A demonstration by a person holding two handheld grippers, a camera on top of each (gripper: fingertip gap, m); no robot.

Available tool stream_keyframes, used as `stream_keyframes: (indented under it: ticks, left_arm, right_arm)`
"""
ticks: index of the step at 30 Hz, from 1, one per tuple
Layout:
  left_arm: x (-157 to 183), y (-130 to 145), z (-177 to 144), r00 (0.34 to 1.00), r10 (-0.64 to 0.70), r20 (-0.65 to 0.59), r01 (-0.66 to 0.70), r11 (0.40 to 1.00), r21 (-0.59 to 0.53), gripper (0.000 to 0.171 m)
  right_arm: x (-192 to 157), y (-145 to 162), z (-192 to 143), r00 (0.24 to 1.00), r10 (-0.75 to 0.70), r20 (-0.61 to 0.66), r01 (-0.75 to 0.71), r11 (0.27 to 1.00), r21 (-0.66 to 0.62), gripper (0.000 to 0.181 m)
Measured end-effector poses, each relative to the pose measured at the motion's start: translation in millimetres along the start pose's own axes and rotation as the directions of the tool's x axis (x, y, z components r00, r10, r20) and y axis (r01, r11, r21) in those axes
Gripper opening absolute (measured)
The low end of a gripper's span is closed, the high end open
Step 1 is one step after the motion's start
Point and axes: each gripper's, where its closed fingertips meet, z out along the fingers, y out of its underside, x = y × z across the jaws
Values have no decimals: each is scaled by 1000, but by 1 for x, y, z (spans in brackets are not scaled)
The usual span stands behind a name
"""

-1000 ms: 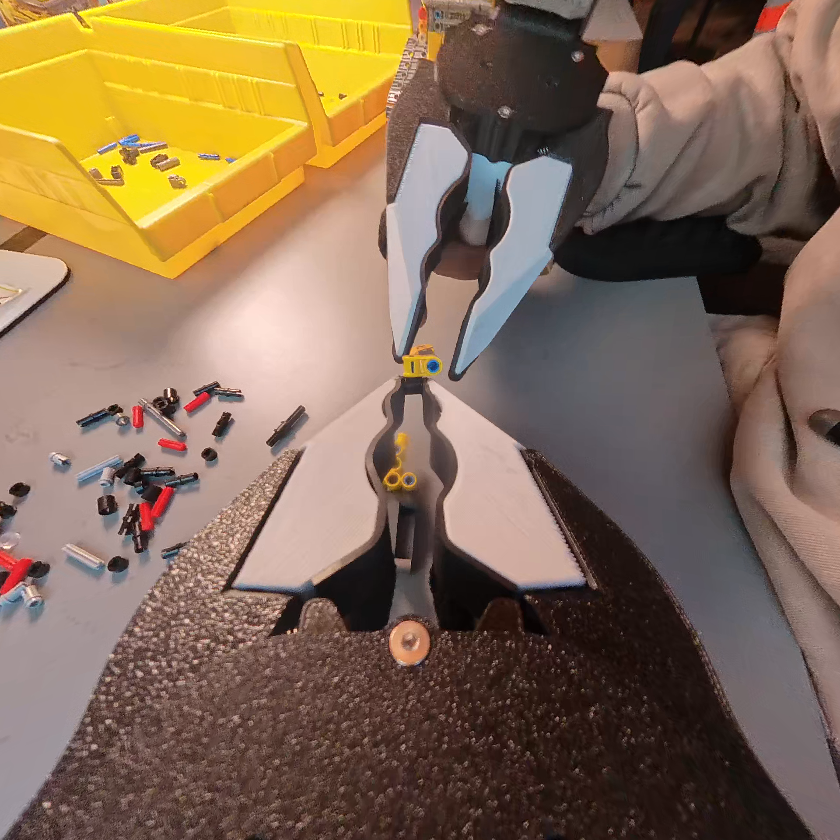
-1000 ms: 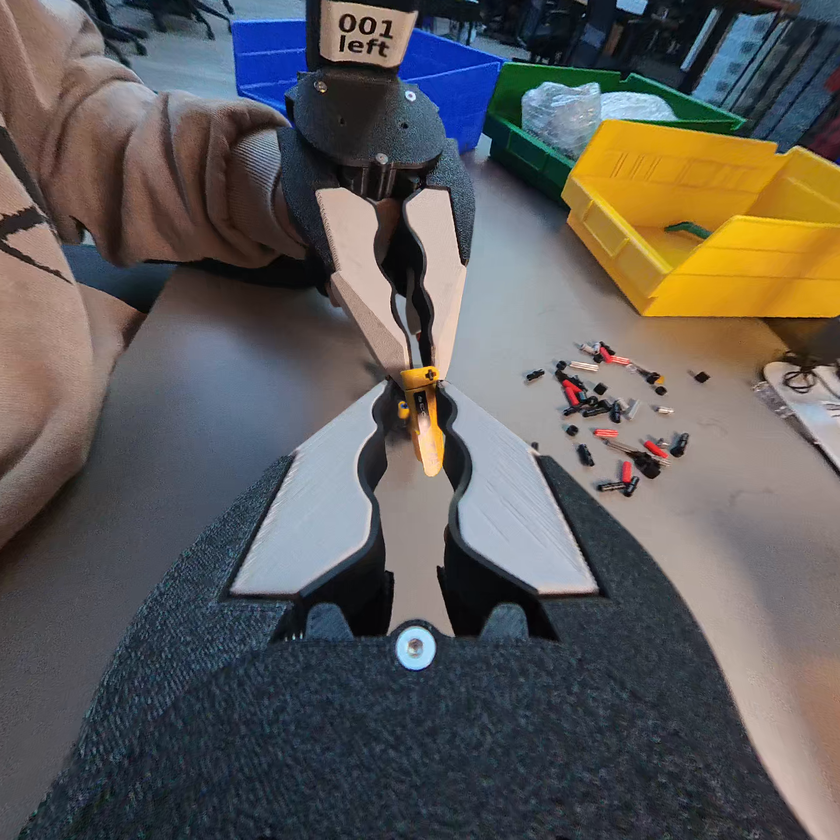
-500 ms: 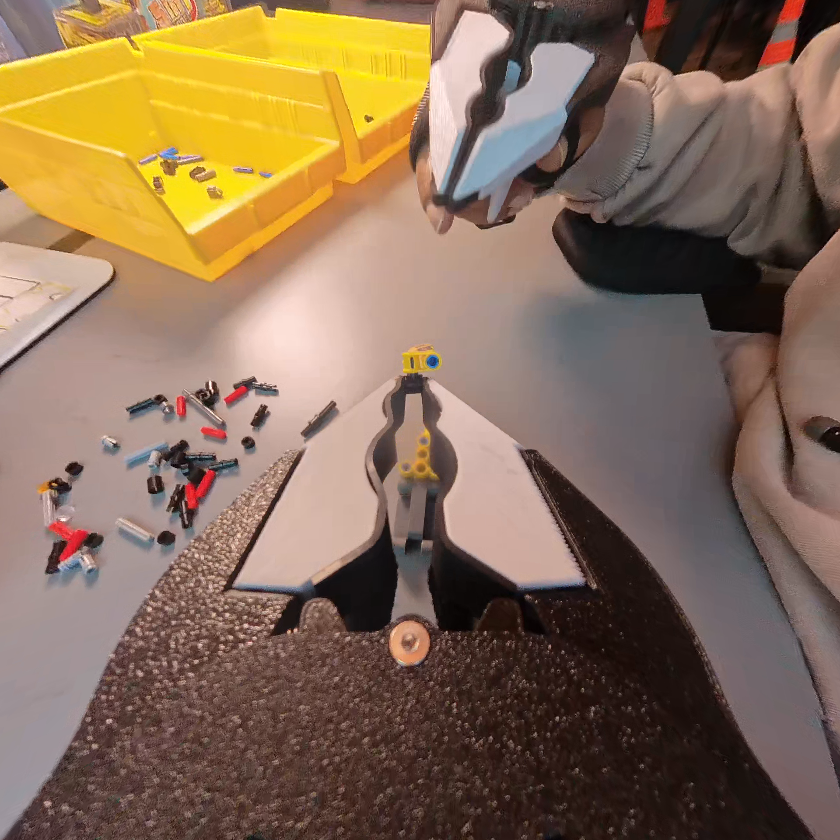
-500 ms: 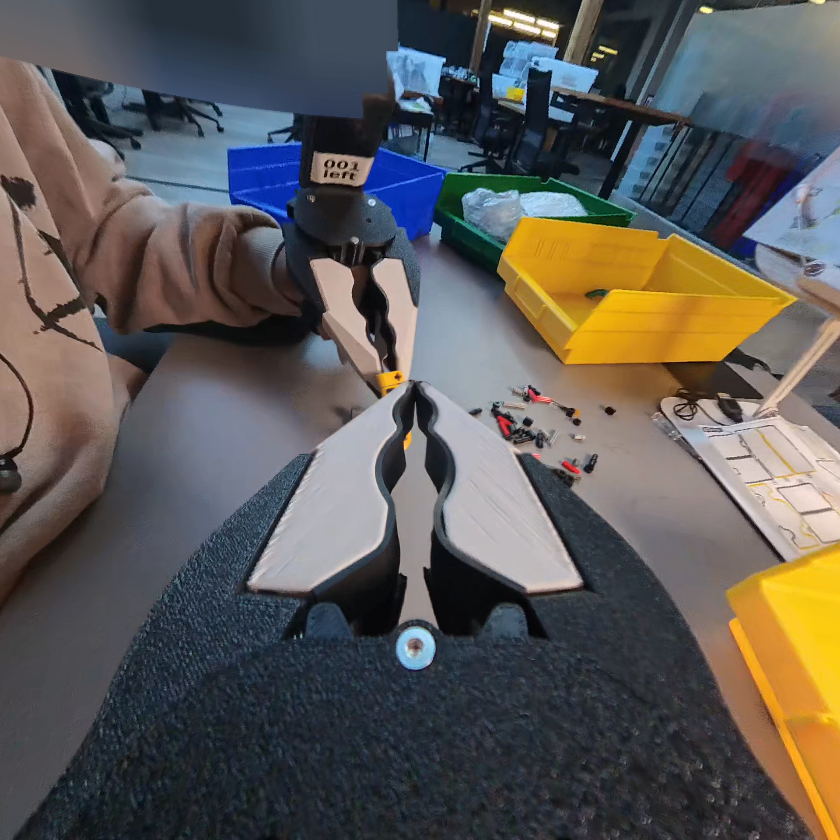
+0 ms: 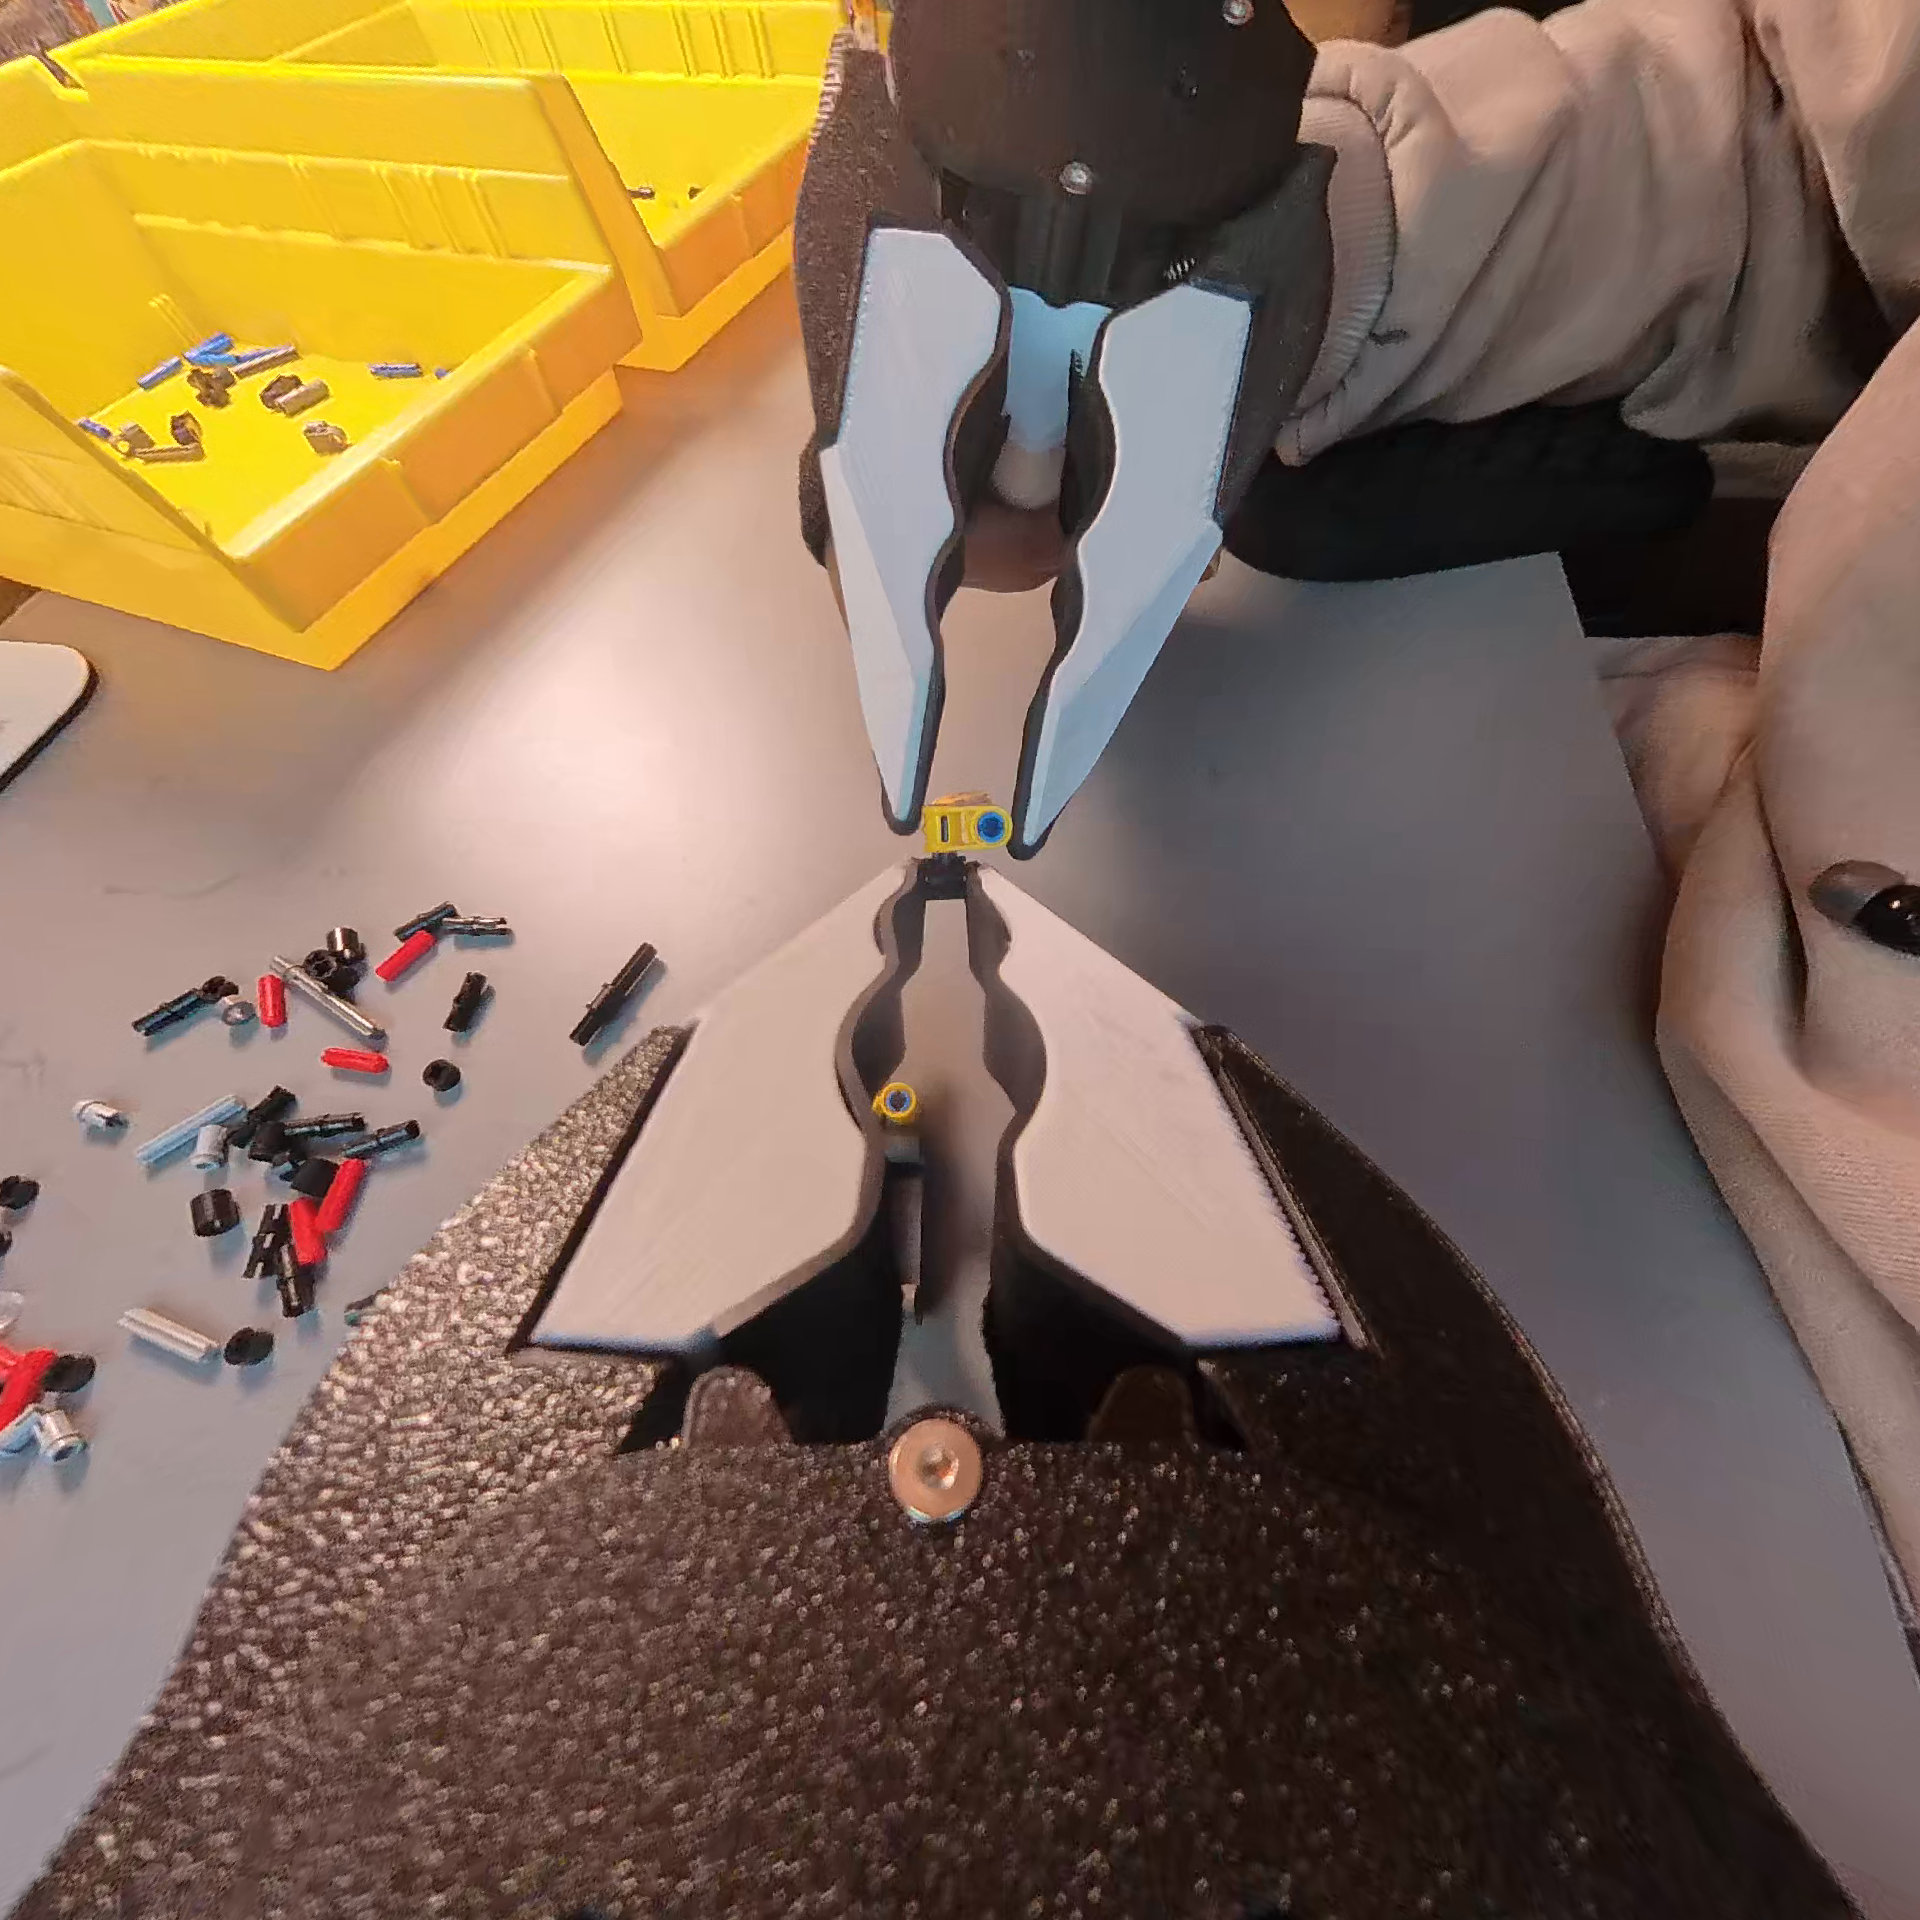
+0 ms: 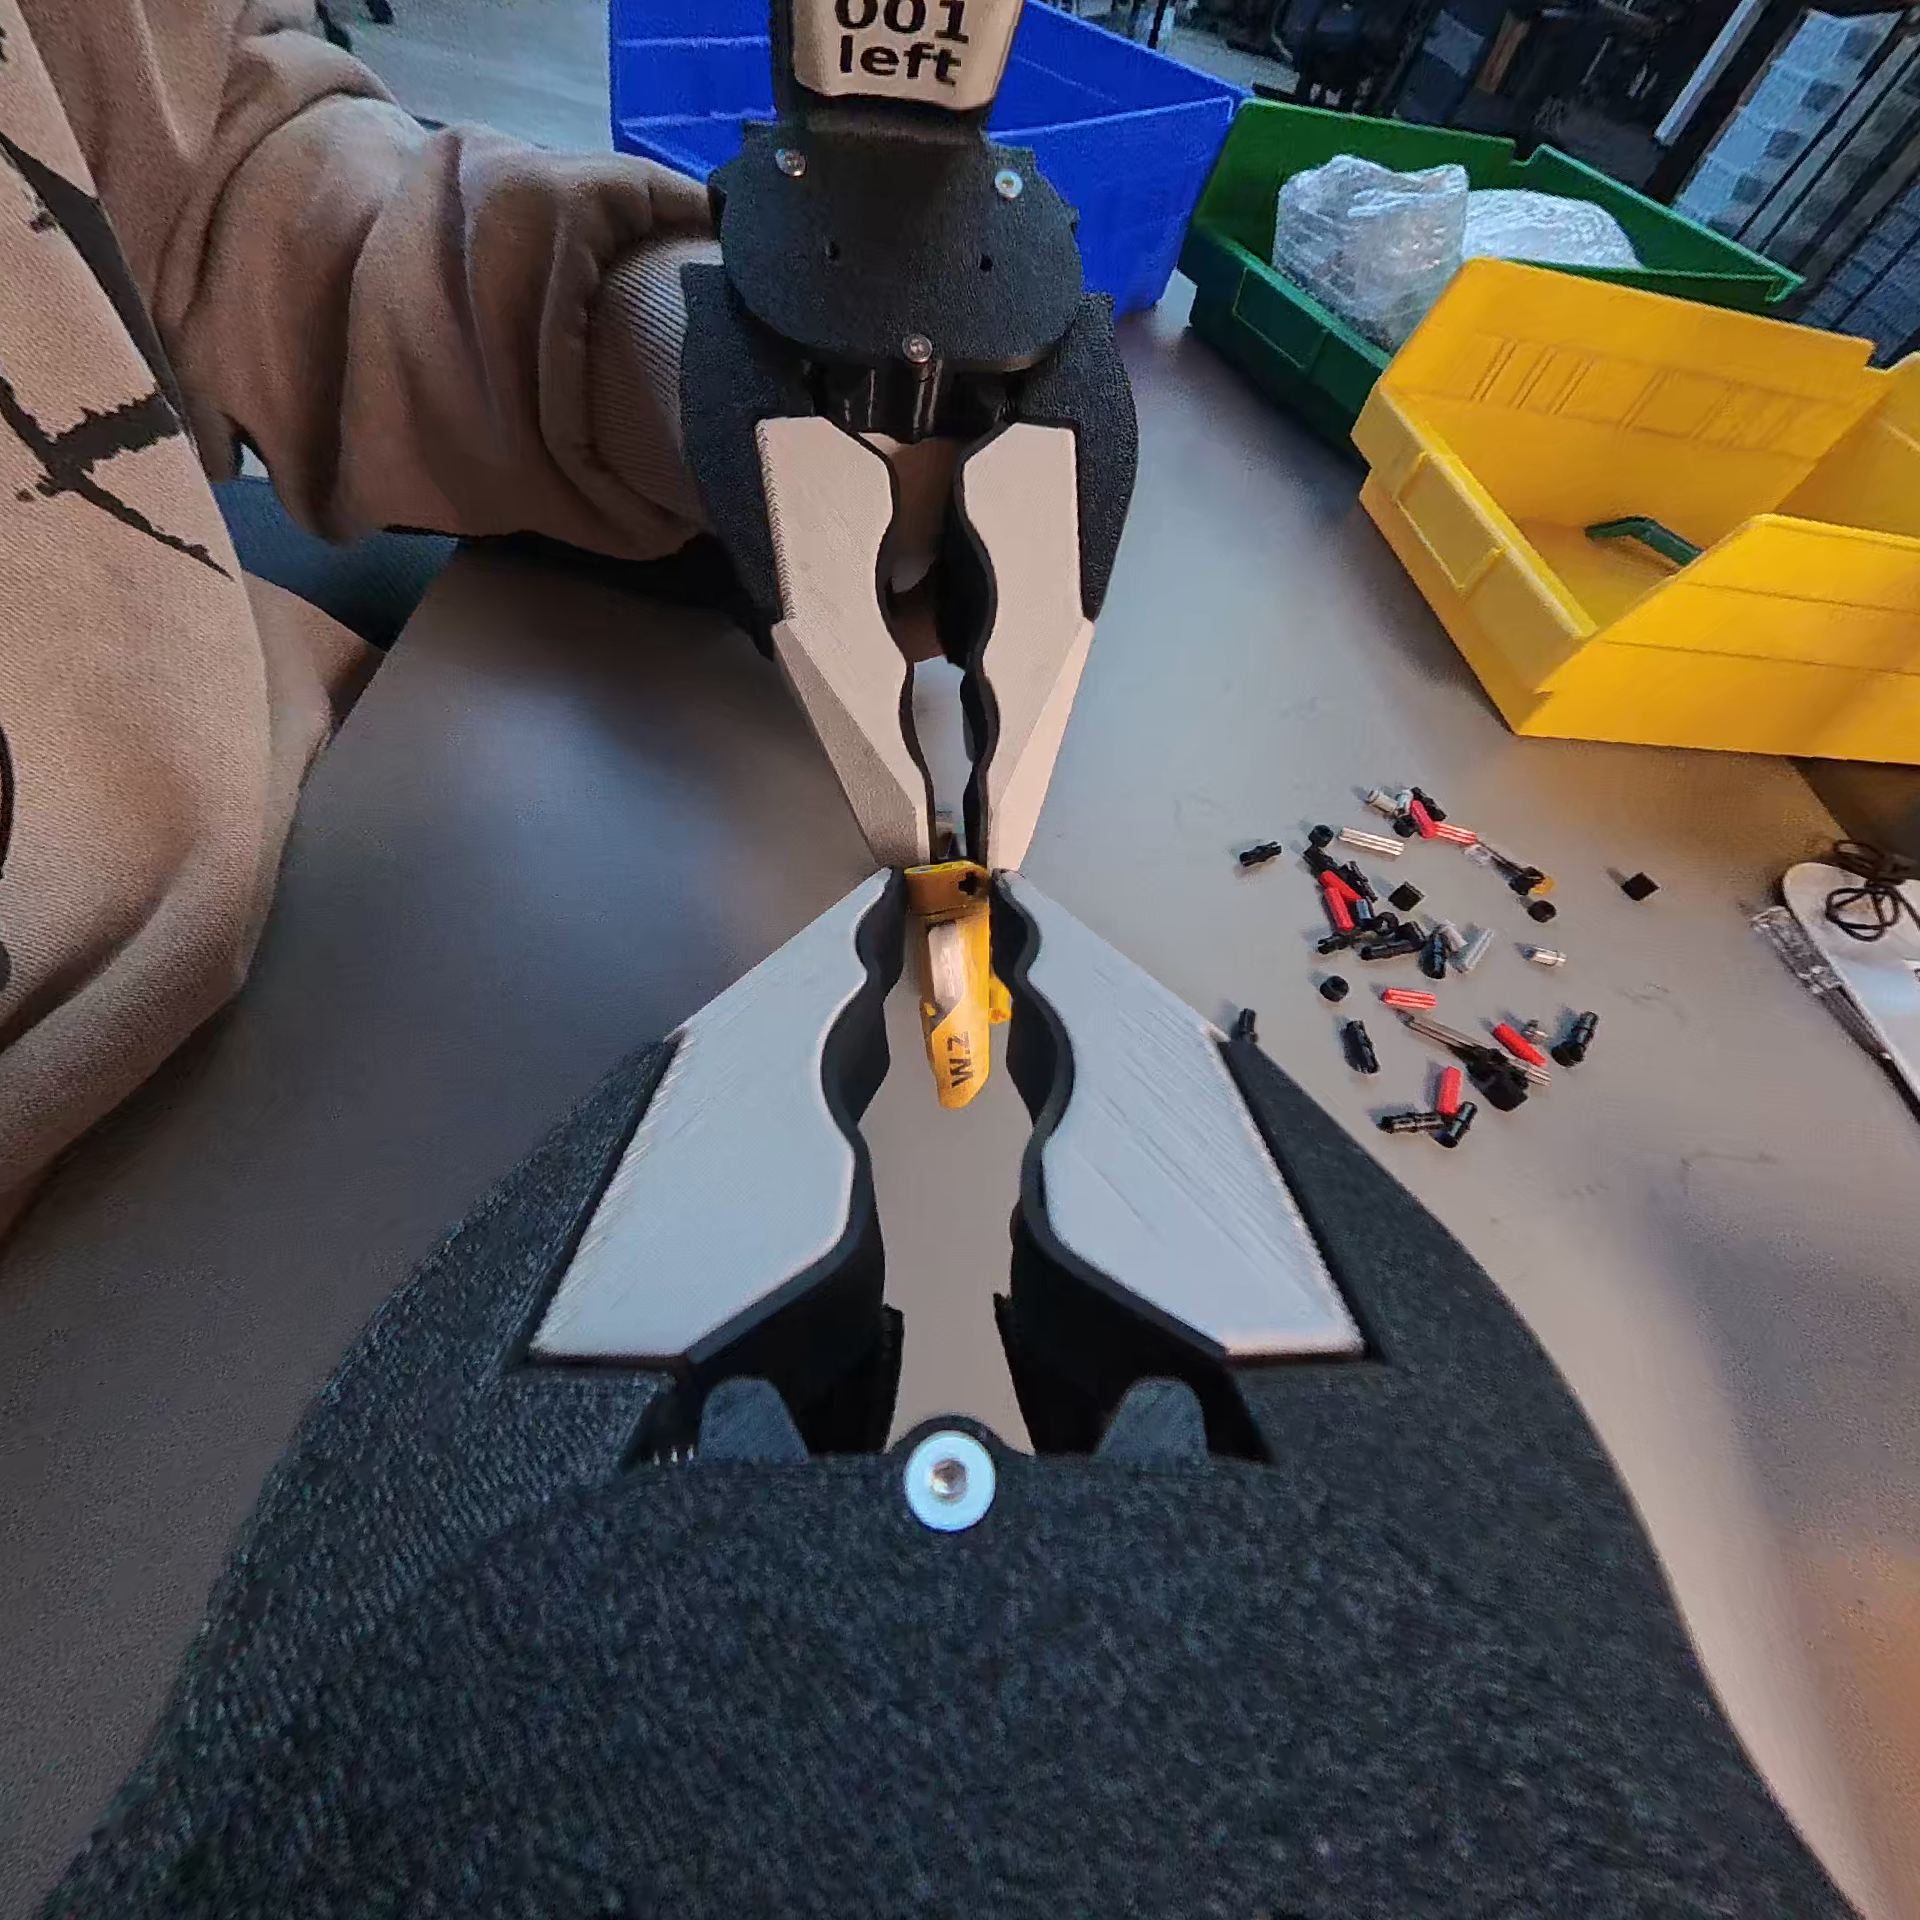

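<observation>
A small yellow toy-brick assembly (image 5: 951, 828) with a blue pin is held between both grippers above the grey table (image 5: 623, 727). My left gripper (image 5: 940, 878) is shut on its black lower end. A yellow end with a blue ring (image 5: 896, 1101) hangs between its fingers. My right gripper (image 5: 966, 826) comes from above with its tips pressed on both sides of the yellow head. In the right wrist view my right gripper (image 6: 948, 883) pinches that head (image 6: 940, 888), a longer yellow part (image 6: 961, 1029) hangs below, and the left gripper (image 6: 961, 847) meets it tip to tip.
Loose black, red and grey pins (image 5: 281, 1122) lie on the table left of the left gripper, also in the right wrist view (image 6: 1434, 935). Yellow bins (image 5: 343, 561) (image 6: 1714, 686), a green bin (image 6: 1278, 312) and a blue bin (image 6: 1132, 177) stand behind. A person's beige sleeves (image 5: 1558, 208) flank the grippers. The tips of both grippers are at nearly the same place.
Half a second ago my right gripper was lifted away, shut and empty. It has come back down and closed on the yellow head. My left gripper kept its hold throughout.
</observation>
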Motion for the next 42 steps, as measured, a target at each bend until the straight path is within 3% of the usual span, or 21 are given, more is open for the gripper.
stream_keyframes:
  ticks: [4, 7, 10, 13, 16, 18, 20, 21, 22, 24, 27, 32, 35, 39, 42]
  left_arm:
    - [-11, -10, -10, 988, -151, -16, 152, 985, 87, 6]
    - [-20, -24, -22, 962, -265, -71, 274, 940, 205, 22]
    - [-15, -48, -27, 949, -271, -161, 310, 891, 331, 38]
    - [-5, -71, -25, 949, -229, -217, 301, 861, 409, 39]
    - [0, -71, -17, 956, -207, -206, 274, 884, 380, 14]
    - [-3, -62, -19, 958, -214, -190, 269, 900, 342, 13]
    - [-7, -51, -23, 960, -226, -167, 268, 915, 302, 13]
    - [-8, -44, -23, 967, -213, -139, 245, 931, 271, 12]
    - [-9, -37, -21, 975, -195, -108, 215, 948, 233, 12]
    - [-9, -28, -17, 985, -161, -69, 171, 971, 167, 12]
    - [-6, -16, -7, 993, -112, -38, 115, 990, 76, 12]
    - [-3, -4, -3, 999, -50, -16, 50, 999, 3, 12]
    - [1, 0, 0, 1000, -8, -13, 8, 1000, -27, 12]
    - [2, 4, 2, 1000, 17, -5, -17, 998, -53, 12]
    - [1, 0, -1, 1000, -3, -9, 3, 1000, -20, 12]
  right_arm:
    - [13, -14, -5, 996, -26, -84, 33, 997, 77, 13]
    - [27, -41, -25, 990, 67, -127, -31, 963, 269, 14]
    - [33, -73, -46, 967, 254, 4, -219, 826, 519, 13]
    - [28, -82, -42, 933, 334, 135, -347, 731, 587, 13]
    - [22, -76, -32, 935, 319, 154, -349, 760, 548, 13]
    - [22, -68, -30, 941, 306, 143, -336, 806, 488, 13]
    - [23, -49, -28, 956, 275, 103, -293, 885, 362, 11]
    - [23, -32, -24, 970, 237, 60, -245, 935, 256, 0]
    - [23, -14, -21, 986, 165, 7, -164, 976, 142, 0]
    - [20, 2, -19, 997, 70, -27, -69, 997, 27, 6]
    - [10, -11, -18, 990, 133, 44, -136, 988, 79, 23]
    - [8, -4, -15, 967, 234, 101, -240, 969, 54, 23]
    - [11, -2, -15, 942, 313, 121, -320, 946, 50, 22]
    - [7, 6, -10, 952, 286, 109, -288, 958, 8, 6]
    - [7, 3, -9, 951, 289, 107, -293, 956, 23, 6]
